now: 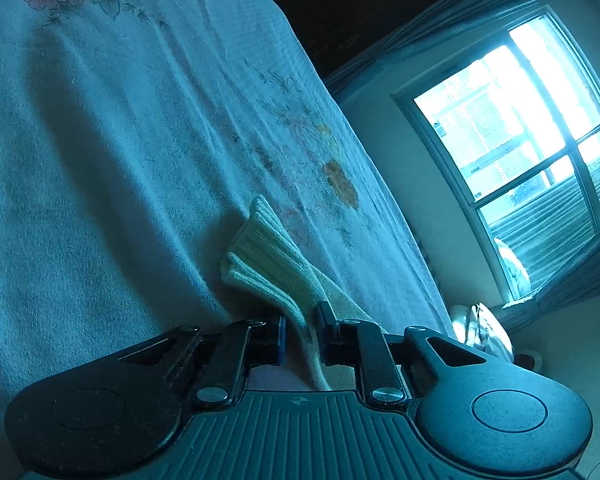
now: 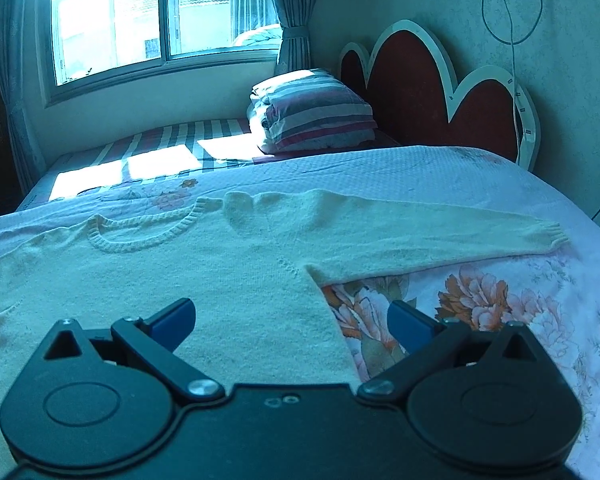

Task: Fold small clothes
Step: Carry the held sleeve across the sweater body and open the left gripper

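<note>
Left wrist view: the left gripper (image 1: 302, 334) pinches the ribbed cuff (image 1: 260, 258) of a cream sweater sleeve between its pads, above the floral bedspread (image 1: 120, 140)

Right wrist view: the right gripper (image 2: 290, 322) hangs wide open – nothing held – over the sweater (image 2: 204, 272), spread flat on the bedspread, one sleeve (image 2: 440, 232) stretched right
</note>
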`<action>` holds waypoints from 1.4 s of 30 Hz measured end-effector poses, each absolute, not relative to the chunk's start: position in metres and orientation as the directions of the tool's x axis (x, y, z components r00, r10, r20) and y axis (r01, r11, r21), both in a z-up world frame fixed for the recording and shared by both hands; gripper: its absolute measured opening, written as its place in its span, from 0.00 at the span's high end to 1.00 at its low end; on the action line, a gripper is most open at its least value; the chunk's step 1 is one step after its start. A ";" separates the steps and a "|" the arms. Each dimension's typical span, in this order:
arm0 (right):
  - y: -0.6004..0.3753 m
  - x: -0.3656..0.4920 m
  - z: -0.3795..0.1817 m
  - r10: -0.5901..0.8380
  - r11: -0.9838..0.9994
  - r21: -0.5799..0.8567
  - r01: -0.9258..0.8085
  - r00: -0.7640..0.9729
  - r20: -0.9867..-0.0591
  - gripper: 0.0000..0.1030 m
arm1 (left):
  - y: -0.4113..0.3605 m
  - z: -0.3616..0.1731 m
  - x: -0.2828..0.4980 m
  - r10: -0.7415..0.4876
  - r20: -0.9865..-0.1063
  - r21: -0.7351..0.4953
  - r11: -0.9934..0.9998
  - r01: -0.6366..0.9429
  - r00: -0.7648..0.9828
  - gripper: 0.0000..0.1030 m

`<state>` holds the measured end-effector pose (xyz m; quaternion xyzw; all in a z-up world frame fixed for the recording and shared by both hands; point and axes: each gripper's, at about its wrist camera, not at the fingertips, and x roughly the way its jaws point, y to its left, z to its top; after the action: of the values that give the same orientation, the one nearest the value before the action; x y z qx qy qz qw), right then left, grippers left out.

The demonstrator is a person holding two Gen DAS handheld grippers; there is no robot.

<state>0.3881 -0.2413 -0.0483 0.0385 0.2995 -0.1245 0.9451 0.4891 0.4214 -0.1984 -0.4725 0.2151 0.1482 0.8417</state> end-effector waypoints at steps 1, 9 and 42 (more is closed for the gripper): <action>-0.243 0.387 -0.050 -0.214 0.965 0.000 0.263 0.787 -0.578 0.00 | 0.421 -0.198 0.482 0.050 -0.501 -0.727 0.517 -0.451 0.864 0.91; -0.272 0.378 -0.057 -0.231 0.955 0.013 0.297 0.771 -0.594 0.00 | 0.411 -0.177 0.445 0.097 -0.444 -0.715 0.560 -0.418 0.891 0.91; -0.402 0.356 -0.047 -0.299 0.891 0.137 0.433 0.786 -0.541 0.02 | 0.373 -0.156 0.408 0.289 -0.562 -0.504 0.623 -0.598 0.775 0.22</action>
<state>0.3555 -0.4023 -0.0466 0.1277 0.2622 -0.1953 0.9364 0.4079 0.3726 -0.1563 -0.3524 0.2196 0.2538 0.8736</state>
